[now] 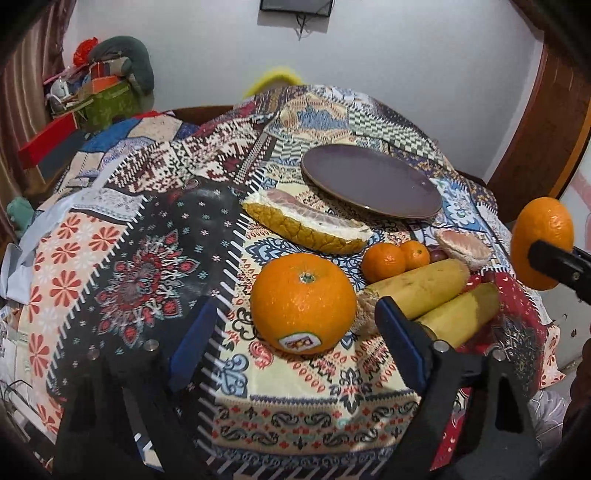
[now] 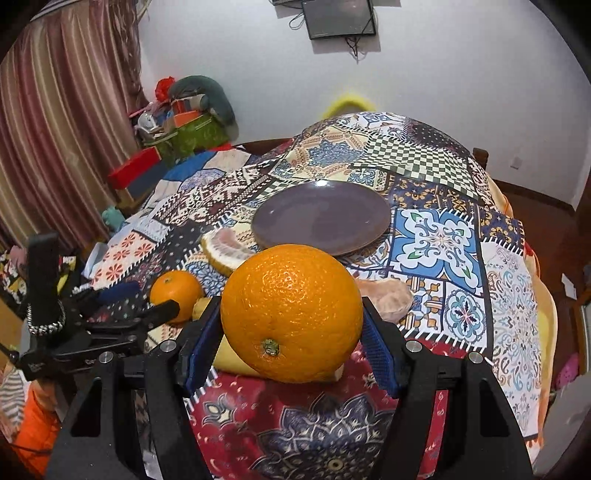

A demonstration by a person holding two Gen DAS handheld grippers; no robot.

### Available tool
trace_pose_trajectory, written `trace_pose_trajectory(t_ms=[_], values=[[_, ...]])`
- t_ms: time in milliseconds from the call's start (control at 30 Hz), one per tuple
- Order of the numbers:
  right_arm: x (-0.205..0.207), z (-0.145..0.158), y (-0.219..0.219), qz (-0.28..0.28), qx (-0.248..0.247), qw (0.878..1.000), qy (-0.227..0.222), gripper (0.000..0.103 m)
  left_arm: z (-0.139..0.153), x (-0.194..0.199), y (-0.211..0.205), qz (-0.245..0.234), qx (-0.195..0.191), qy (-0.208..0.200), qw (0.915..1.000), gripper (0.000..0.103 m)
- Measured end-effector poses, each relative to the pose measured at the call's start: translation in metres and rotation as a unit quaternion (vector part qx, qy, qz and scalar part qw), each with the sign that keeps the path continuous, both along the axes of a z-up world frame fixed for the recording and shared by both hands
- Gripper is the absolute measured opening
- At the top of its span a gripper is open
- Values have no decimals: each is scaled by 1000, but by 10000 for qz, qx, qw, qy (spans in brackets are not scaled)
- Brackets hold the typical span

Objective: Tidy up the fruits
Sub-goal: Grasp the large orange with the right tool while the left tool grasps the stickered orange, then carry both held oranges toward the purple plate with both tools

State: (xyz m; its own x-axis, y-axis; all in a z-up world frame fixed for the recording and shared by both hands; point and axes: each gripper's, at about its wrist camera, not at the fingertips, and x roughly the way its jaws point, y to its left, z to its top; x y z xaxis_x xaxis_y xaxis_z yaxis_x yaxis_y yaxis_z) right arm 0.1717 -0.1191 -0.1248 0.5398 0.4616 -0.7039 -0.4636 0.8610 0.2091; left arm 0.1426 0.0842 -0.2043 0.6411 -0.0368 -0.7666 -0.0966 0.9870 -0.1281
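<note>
My right gripper (image 2: 291, 332) is shut on a large orange (image 2: 291, 314) and holds it above the table; the orange also shows at the right edge of the left wrist view (image 1: 541, 242). My left gripper (image 1: 295, 332) is open around a second large orange with a sticker (image 1: 303, 302) that rests on the patterned cloth. An empty purple plate (image 1: 369, 181) lies further back, also in the right wrist view (image 2: 321, 218). Two bananas (image 1: 436, 295), two mandarins (image 1: 397, 258), a pomelo wedge (image 1: 306, 221) and a peeled pomelo piece (image 1: 463, 247) lie between.
The table is covered with a patchwork cloth (image 2: 439, 236). A pile of boxes and bags (image 1: 99, 88) stands at the back left. Curtains (image 2: 62, 147) hang at the left. A white wall with a screen (image 2: 340, 18) is behind.
</note>
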Motion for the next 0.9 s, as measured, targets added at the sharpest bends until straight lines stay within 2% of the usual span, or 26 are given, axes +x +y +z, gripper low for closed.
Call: trace_pose_trajectory(t_ms=[233, 333, 400, 700, 900], values=[[10, -6, -7, -58, -1, 10000, 60, 67, -9, 12, 3, 69, -90, 142, 9998, 85], [14, -9, -10, -74, 64, 9999, 138, 67, -13, 16, 4, 48, -169, 184, 9997, 76], [17, -12, -11, -60, 95, 9997, 193, 67, -12, 16, 3, -5, -263, 175, 9995, 65], [21, -14, -18, -74, 121, 9997, 215, 67, -5, 19, -3, 53, -22, 218, 9997, 64], [22, -9, -25, -128, 120, 9998, 93, 67, 14, 19, -3, 113, 57, -14, 9999, 64]])
